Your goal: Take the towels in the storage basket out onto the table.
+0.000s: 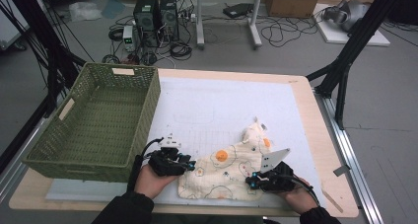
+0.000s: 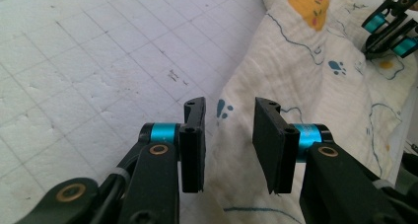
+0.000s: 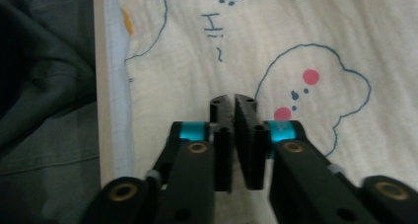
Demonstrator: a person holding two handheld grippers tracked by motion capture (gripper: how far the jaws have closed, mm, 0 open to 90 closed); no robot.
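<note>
A cream printed cloth point(image 1: 231, 172) lies crumpled on the white mat point(image 1: 222, 105) in the lower middle of the high view, its long axis running from the lower left, near the table's front edge, up toward a bunched corner at the right of centre. The left gripper point(image 1: 190, 164) sits at the cloth's left edge; in its own view the jaws are spread with a clear gap, the cloth's point(image 2: 305, 86) edge lying below and between them but not pressed. The right gripper point(image 1: 252, 180) rests over the cloth's lower right part, and in its own view the jaws are pressed together almost fully, over the printed fabric point(image 3: 276, 51); whether a fold is caught between them cannot be told. The two tools flank the cloth's near edge, each close to one end of it, so the next move likely turns on pinching that edge at both ends. The green woven basket point(image 1: 93, 120) stands at the left of the frame, nearer the left gripper.
</note>
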